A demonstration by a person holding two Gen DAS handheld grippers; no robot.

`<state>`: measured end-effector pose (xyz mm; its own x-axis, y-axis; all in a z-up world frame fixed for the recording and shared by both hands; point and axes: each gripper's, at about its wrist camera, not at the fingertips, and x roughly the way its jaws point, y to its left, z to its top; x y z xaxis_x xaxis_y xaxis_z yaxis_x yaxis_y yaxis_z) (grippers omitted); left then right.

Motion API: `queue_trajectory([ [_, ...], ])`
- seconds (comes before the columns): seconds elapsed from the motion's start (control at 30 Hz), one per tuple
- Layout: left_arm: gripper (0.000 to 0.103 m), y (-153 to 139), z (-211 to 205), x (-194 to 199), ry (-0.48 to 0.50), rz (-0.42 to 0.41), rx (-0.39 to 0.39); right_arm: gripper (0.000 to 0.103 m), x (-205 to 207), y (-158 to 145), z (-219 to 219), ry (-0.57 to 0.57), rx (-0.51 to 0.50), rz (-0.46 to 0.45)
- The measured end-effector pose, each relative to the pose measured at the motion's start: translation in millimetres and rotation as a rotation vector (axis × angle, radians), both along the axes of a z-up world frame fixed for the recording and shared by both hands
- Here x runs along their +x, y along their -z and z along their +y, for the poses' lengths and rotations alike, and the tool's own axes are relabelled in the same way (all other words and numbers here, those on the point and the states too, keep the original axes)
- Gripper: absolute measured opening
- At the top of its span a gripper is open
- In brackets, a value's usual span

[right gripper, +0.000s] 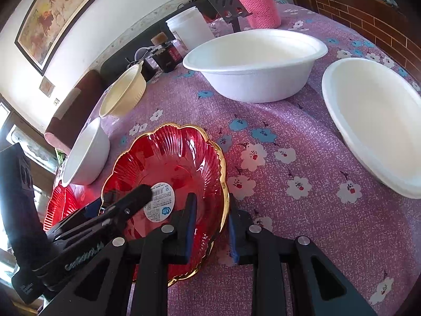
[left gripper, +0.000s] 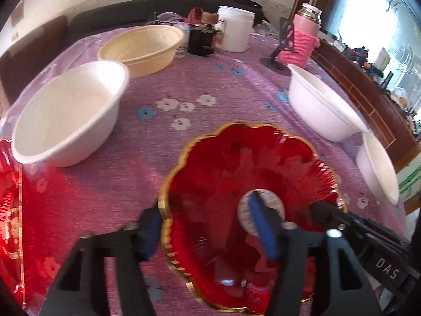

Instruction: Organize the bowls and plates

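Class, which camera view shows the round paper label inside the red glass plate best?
The right wrist view: the label shows its barcode and blue logo, with only one edge covered by a gripper finger. In the left wrist view the label is blurred and crossed by a blue finger pad on the red plate.

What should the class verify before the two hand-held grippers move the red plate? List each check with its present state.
1. Left hand-held gripper straddles the red plate rim: ok.
2. Right hand-held gripper straddles the opposite rim: ok.
3. Left jaws closed on the rim: not ok, a gap shows.
4. Right jaws gripping firmly: cannot tell.
5. Second red plate in view: ok.
6. Nearest white bowl apart from the red plate: ok.
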<state>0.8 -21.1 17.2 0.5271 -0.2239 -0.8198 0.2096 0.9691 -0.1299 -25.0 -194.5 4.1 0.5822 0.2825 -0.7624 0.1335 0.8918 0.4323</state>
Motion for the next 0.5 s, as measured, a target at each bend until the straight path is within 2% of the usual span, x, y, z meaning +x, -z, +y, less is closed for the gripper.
queue_trajectory([
  [0.07, 0.021, 0, 9, 2, -0.023, 0.011, -0.010, 0.022, -1, 0, -1, 0.012, -0.012, -0.003],
  [0.2, 0.018, -2, 20, 2, -0.055, 0.023, -0.048, 0.013, -6, -1, -6, 0.025, 0.006, -0.013],
  [0.5, 0.018, -37, 32, -29, -0.087, -0.097, -0.066, 0.013, -25, -33, 0, 0.008, 0.002, -0.118],
])
